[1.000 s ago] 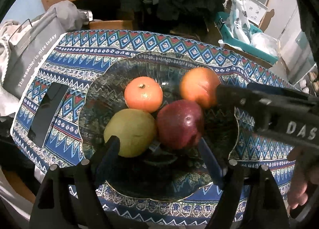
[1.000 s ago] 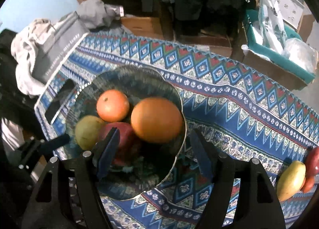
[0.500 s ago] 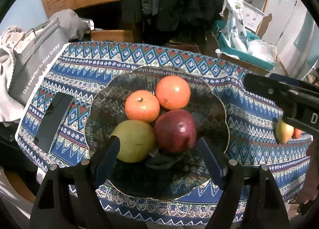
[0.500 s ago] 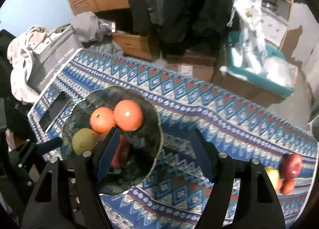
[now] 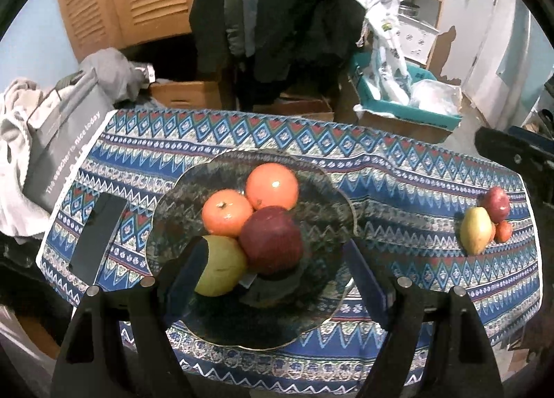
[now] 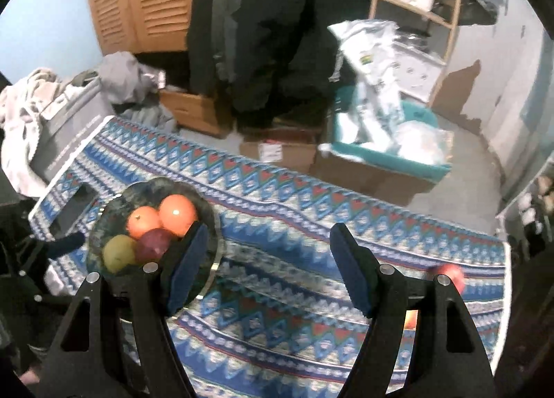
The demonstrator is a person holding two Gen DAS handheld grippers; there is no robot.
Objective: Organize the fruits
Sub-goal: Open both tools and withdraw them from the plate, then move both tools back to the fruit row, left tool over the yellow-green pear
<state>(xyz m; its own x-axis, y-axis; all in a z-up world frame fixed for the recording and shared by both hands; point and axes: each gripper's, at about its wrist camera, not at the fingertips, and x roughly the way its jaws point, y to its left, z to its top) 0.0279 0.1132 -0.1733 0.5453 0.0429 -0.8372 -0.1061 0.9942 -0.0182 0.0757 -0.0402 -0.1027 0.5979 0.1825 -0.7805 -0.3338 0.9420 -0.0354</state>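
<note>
A dark glass plate [image 5: 176, 204] on the patterned cloth holds two oranges [image 5: 271, 185], a red apple [image 5: 271, 240] and a green fruit [image 5: 221, 266]. My left gripper [image 5: 277, 276] hovers open above the plate's near side, with nothing between its fingers. Far right on the cloth lie a yellow-green fruit [image 5: 476, 230], a red apple [image 5: 497, 204] and a small orange-red fruit [image 5: 503, 230]. My right gripper [image 6: 268, 252] stands open and empty above the middle of the cloth, the plate [image 6: 110, 211] to its left and the red apple [image 6: 450, 273] to its right, partly hidden behind its finger.
A black phone [image 5: 98, 237] lies on the cloth left of the plate. A grey bag [image 5: 65, 141] and clothes sit past the left edge. Cardboard boxes [image 5: 187, 95] and a teal crate [image 5: 405, 103] stand on the floor behind the table.
Both grippers rose and drew back from the plate. The right gripper swung away to the right, leaving the big orange in the plate. More of the table shows.
</note>
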